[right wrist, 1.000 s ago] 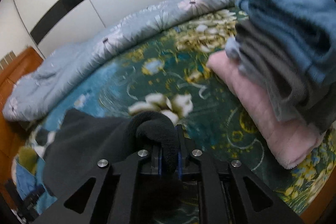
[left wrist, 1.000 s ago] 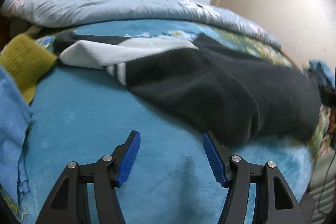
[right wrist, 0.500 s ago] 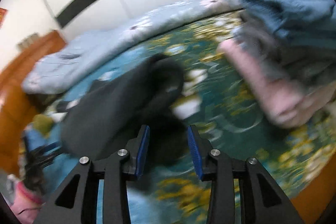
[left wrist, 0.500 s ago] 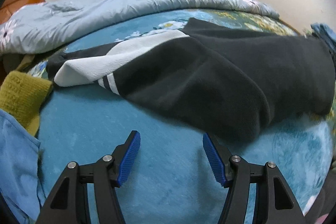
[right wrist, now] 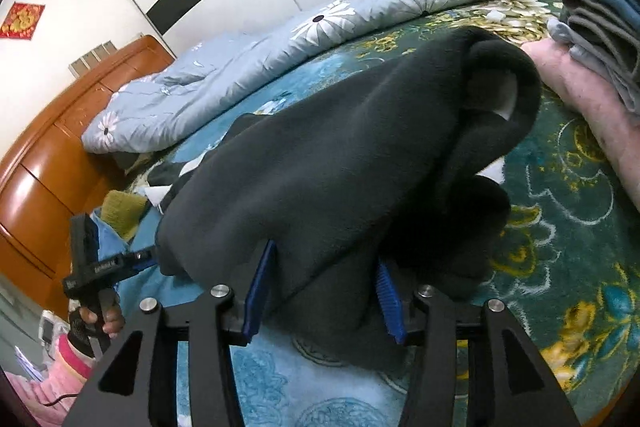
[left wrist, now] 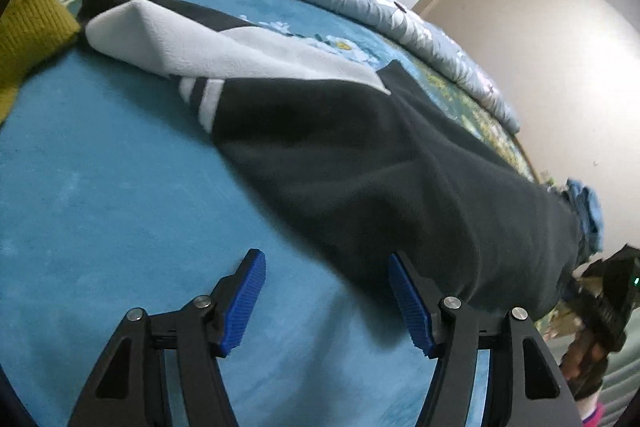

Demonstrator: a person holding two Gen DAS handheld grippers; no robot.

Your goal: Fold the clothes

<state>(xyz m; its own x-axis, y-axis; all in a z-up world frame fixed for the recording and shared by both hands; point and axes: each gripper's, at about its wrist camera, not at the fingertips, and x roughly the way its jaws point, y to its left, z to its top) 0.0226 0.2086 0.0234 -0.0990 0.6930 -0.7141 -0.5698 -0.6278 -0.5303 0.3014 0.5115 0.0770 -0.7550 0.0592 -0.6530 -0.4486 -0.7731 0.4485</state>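
Right gripper (right wrist: pixel 324 291) jaws opening, letting dark fleece garment (right wrist: pixel 320 163) drop onto bed (right wrist: pixel 560 227); left gripper (left wrist: pixel 326 297) jaws open, empty, toward 7 o'clock.

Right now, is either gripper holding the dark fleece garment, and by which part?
Nothing is gripped. The left gripper stands open over bare blanket. The right gripper is opening; the dark fleece garment's near folded edge lies between its pads, unclamped.

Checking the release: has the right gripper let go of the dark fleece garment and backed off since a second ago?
Yes. The right gripper was clamped on the dark fleece garment; its jaws are opening, fabric loose between them. The folded stack has slid toward the frame's right edge.
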